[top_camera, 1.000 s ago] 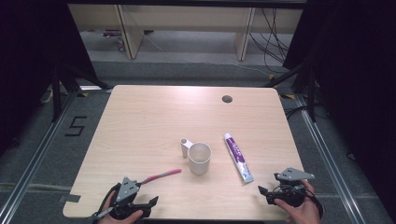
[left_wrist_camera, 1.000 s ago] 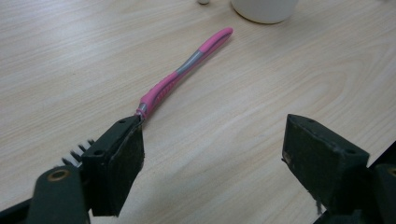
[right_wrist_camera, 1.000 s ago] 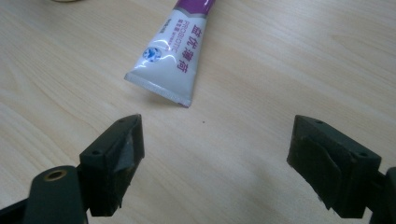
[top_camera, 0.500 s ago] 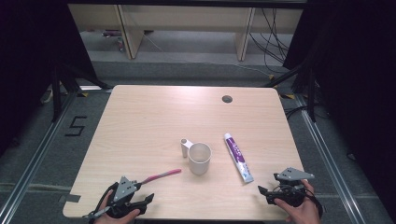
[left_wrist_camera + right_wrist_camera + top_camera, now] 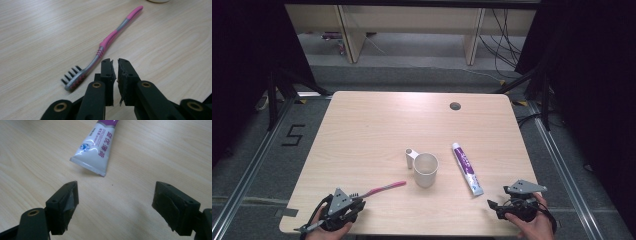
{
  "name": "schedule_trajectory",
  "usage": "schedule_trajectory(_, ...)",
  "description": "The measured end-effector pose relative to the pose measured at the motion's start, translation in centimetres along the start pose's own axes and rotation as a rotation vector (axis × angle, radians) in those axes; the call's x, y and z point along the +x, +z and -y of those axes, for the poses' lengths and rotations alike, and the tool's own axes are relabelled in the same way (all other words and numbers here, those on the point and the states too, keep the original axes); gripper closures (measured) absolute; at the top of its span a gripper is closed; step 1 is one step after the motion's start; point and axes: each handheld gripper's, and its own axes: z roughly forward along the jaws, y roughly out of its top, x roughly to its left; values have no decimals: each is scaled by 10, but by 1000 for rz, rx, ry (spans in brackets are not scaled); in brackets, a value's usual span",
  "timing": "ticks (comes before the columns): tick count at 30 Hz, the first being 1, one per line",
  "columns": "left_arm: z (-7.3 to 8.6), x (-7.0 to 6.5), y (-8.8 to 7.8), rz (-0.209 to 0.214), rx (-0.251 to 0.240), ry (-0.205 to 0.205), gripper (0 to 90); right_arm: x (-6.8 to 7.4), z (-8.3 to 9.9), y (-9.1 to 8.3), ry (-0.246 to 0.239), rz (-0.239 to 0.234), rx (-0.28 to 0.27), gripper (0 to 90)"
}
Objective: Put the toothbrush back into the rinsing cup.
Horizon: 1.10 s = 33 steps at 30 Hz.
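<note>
A pink and grey toothbrush (image 5: 379, 189) (image 5: 110, 40) lies on the wooden table (image 5: 377, 130), bristle head toward the front left corner. My left gripper (image 5: 357, 204) (image 5: 114, 62) sits just right of that head; its jaws have just been closing and now stand shut with nothing between them. A white mug (image 5: 425, 170) stands upright mid-table. To its right lies a white and purple toothpaste tube (image 5: 466, 167) (image 5: 97, 150), flat end toward me. My right gripper (image 5: 493, 205) (image 5: 115, 195) rests near the front right edge, open, a short way from the tube's flat end.
A dark round cable hole (image 5: 455, 106) sits near the table's far edge. Both hands rest at the front edge. Dark floor with metal rails surrounds the table, and shelving and cables stand beyond the far side.
The left gripper's jaws have come together beside the toothbrush head, and that hand shifted slightly. The right gripper, mug, tube and toothbrush have stayed put.
</note>
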Motion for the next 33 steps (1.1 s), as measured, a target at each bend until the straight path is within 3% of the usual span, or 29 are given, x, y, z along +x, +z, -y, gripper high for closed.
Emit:
schedule_trajectory(2, 2, 3, 2, -5, -13, -37, 827, 2, 0, 0, 23, 2, 7, 215)
schedule_trajectory(3, 2, 6, 1, -3, 9, -23, 835, 1, 0, -1, -5, 4, 2, 215)
schedule_trajectory(5, 2, 7, 1, -8, 8, -33, 841, 1, -1, 0, -7, 2, -6, 215)
schedule_trajectory(8, 3, 13, 3, -20, 21, -42, 841, 5, -1, -1, 49, -12, 11, 215)
schedule_trajectory(9, 3, 15, 3, -12, 34, -47, 839, 4, -1, -1, 47, -12, 11, 215)
schedule_trajectory(10, 3, 16, 4, -22, 40, -45, 838, 3, 0, 0, 15, -3, -2, 216)
schedule_trajectory(12, 4, 18, 5, -21, 46, -48, 837, 4, -1, 0, 40, -14, 9, 217)
schedule_trajectory(17, 4, 21, 8, -20, 64, -41, 836, 3, 0, 0, 28, -10, 4, 219)
schedule_trajectory(18, 3, 23, 9, -39, 73, -31, 835, 5, -1, -1, 49, -14, 12, 220)
schedule_trajectory(23, 2, 28, 16, -59, 55, -64, 832, 2, -1, -1, 29, -8, 5, 222)
schedule_trajectory(27, -2, 34, 21, -64, 65, -50, 829, 1, -2, 0, 21, -15, 0, 223)
schedule_trajectory(28, -5, 36, 24, -71, 60, -57, 829, 4, -1, -2, 61, -13, 18, 223)
schedule_trajectory(31, -8, 41, 28, -77, 58, -59, 829, 1, -2, 0, 26, -18, 3, 224)
schedule_trajectory(32, -10, 43, 30, -83, 59, -64, 829, 3, -1, -1, 61, -20, 10, 224)
schedule_trajectory(33, -11, 46, 32, -80, 53, -78, 829, 3, -1, -1, 61, -20, 10, 224)
